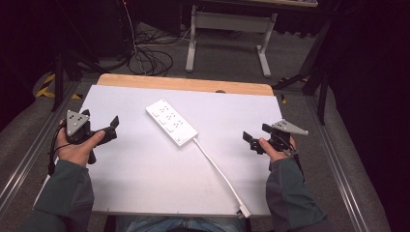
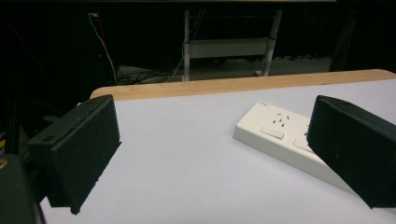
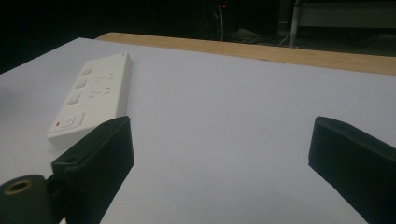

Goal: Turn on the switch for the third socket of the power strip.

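A white power strip (image 1: 171,122) lies flat near the middle of the counter (image 1: 145,169), set at a slant, with its sockets and switches facing up. Its white cable (image 1: 217,171) runs from the strip's near end toward the person's edge of the counter and ends in a plug (image 1: 243,212) right at that edge. Lying face up and unobstructed, the strip can be reached from either side.

The left gripper (image 1: 107,129) sits to the left of the power strip, well apart from it, held in the person's left hand (image 1: 77,147) just above the counter. Its jaws stand wide apart with nothing between them; in the left gripper view the far end of the strip (image 2: 280,135) shows through the gap, which suggests the gripper is aimed at it.

The right gripper (image 1: 251,140) sits to the right of the power strip, also well apart, beside the cable. Its jaws are likewise spread wide and hold nothing. In the right gripper view the strip (image 3: 93,95) lies off to the left, its switch end nearest.

Both grippers flank the strip at a similar distance, which reads as a ready stance: nothing is yet touched, and either hand could close in on the strip or its cable.
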The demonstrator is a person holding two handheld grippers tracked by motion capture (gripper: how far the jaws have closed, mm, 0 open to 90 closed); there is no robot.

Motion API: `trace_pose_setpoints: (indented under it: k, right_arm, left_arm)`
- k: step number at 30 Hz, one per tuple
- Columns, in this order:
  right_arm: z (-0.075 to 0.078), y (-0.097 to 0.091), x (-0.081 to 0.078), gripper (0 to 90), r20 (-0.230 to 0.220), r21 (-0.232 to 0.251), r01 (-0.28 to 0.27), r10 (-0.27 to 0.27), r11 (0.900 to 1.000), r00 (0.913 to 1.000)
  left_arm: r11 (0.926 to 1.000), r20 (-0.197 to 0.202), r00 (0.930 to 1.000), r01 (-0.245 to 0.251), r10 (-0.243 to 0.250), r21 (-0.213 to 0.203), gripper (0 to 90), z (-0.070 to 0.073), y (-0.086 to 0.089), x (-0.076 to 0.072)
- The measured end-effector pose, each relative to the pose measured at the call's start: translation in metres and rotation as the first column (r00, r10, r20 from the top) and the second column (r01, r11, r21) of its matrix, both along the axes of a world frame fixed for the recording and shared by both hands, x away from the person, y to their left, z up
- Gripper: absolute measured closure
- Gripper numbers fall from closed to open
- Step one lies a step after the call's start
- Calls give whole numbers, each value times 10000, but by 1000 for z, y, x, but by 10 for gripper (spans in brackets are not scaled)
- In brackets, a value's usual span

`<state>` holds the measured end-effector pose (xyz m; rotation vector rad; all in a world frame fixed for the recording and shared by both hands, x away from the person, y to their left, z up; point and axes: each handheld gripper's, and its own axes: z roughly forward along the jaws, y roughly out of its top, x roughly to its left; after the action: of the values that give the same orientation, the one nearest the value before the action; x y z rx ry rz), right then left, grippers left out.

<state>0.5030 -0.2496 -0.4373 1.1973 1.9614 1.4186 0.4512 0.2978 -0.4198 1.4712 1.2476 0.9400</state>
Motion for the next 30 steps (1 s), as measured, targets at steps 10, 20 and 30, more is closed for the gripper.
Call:
trace_pose_setpoints:
  k: [10,20,30]
  right_arm:
    - [0,0,0,70,-7,-76,-16,16,10000,10000]
    - [0,0,0,72,27,-99,-6,7,10000,10000]
    - [0,0,-1,74,43,-110,-25,25,9999,10000]
  left_arm:
    - [9998,32,9998,-172,172,-54,86,0,0,1]
    - [9989,-102,9990,-443,441,-136,274,0,3,2]
    - [9999,-258,9995,-164,163,-47,524,-2,2,3]
